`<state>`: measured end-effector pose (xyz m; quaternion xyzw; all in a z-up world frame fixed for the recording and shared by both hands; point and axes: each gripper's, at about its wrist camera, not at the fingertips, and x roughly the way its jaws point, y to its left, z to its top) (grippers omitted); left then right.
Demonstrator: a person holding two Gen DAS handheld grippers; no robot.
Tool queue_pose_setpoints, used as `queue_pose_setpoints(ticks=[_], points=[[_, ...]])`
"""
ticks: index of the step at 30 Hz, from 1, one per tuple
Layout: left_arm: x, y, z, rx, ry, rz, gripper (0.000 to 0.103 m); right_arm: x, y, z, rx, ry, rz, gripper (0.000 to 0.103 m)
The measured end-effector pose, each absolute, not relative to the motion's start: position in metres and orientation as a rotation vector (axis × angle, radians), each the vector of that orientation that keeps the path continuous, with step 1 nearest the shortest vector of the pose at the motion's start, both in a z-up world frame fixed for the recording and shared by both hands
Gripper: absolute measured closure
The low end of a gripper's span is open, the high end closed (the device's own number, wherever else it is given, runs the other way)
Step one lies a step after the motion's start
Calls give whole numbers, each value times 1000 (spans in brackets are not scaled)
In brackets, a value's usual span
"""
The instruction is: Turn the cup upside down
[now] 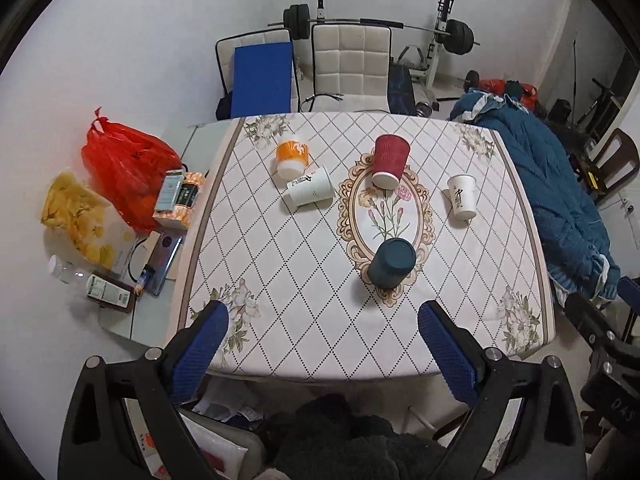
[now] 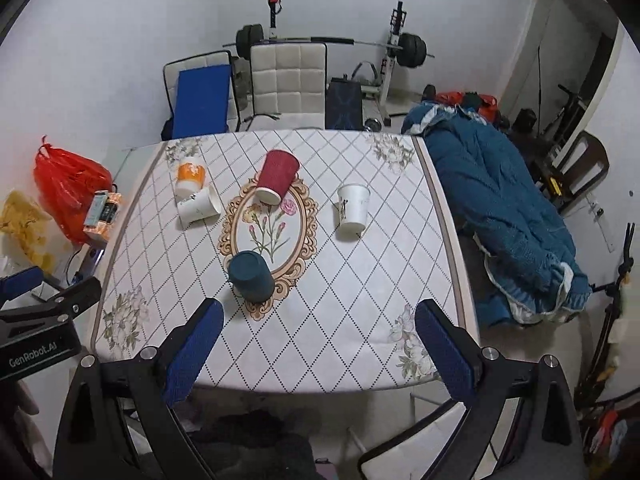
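Several paper cups stand on the table's patterned cloth (image 1: 304, 280). A dark teal cup (image 1: 392, 263) (image 2: 251, 277) stands upside down near the front. A dark red cup (image 1: 390, 161) (image 2: 276, 176), an orange cup (image 1: 293, 154) (image 2: 190, 178) and a white cup (image 1: 462, 197) (image 2: 353, 209) sit farther back; another white cup (image 1: 311, 191) (image 2: 199, 207) lies on its side. My left gripper (image 1: 323, 322) and right gripper (image 2: 319, 318) are both open and empty, held above the table's front edge.
A red bag (image 1: 120, 164), yellow bag (image 1: 76, 216), boxes and a phone (image 1: 164, 256) lie left of the cloth. A blue quilt (image 2: 508, 208) lies to the right. Two chairs (image 1: 350, 64) and a barbell rack stand behind the table.
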<state>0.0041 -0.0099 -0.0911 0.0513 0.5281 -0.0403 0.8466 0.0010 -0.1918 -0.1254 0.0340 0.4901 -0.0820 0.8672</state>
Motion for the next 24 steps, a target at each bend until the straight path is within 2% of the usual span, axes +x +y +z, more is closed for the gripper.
queue_pose_setpoints(ticks=[13, 24], points=[[-28, -12, -39, 93, 1047, -83, 6, -42, -187, -51, 71, 938, -134, 4], [-37, -19, -37, 99, 1050, -70, 6, -47, -198, -45, 92, 953, -131, 4]])
